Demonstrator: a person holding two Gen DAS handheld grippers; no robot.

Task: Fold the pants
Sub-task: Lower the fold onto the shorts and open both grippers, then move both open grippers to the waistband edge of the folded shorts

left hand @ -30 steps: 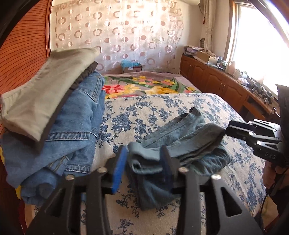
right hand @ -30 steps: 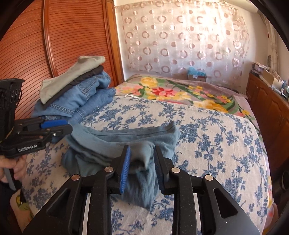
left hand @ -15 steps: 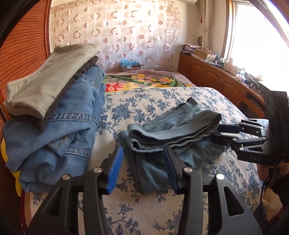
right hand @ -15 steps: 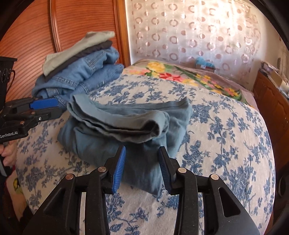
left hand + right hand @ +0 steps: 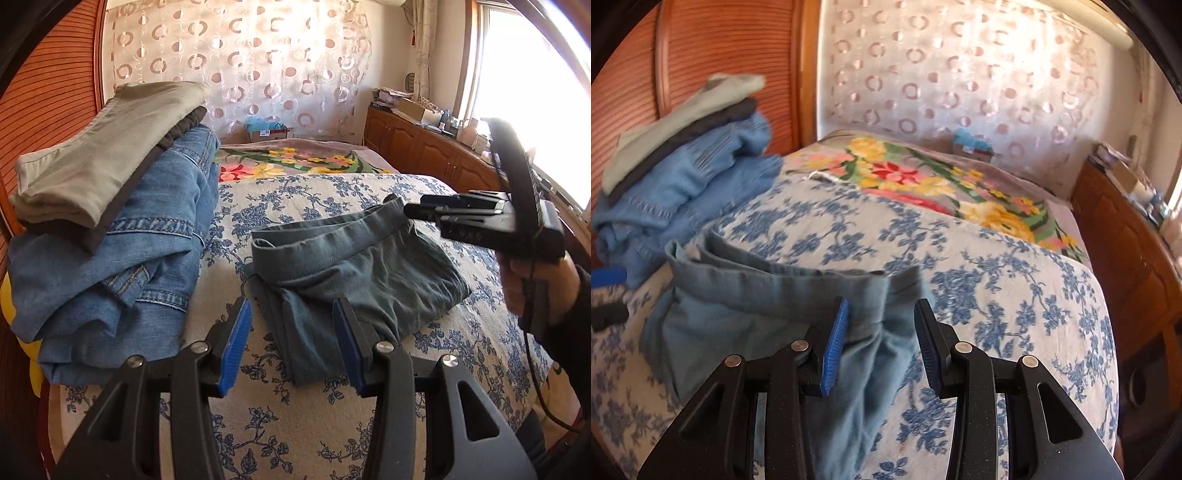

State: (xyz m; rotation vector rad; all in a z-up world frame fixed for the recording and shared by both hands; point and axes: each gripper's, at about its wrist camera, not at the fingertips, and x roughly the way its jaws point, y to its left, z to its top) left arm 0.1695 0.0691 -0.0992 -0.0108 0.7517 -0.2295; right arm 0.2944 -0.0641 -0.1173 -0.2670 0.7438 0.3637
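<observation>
The pants (image 5: 354, 266) lie folded on the bed (image 5: 295, 424), released a second ago by both grippers. The left gripper (image 5: 291, 343) and right gripper (image 5: 881, 343) are drawn back, fingers spread, nothing pinched. The fold is judged complete. A jeans pile (image 5: 122, 258) sits beside. No writing can be read now.

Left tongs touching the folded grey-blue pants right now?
Cannot tell. In the left wrist view the left tongs stand open astride the pants; the right pad overlaps cloth, no plain gap or contact.
</observation>
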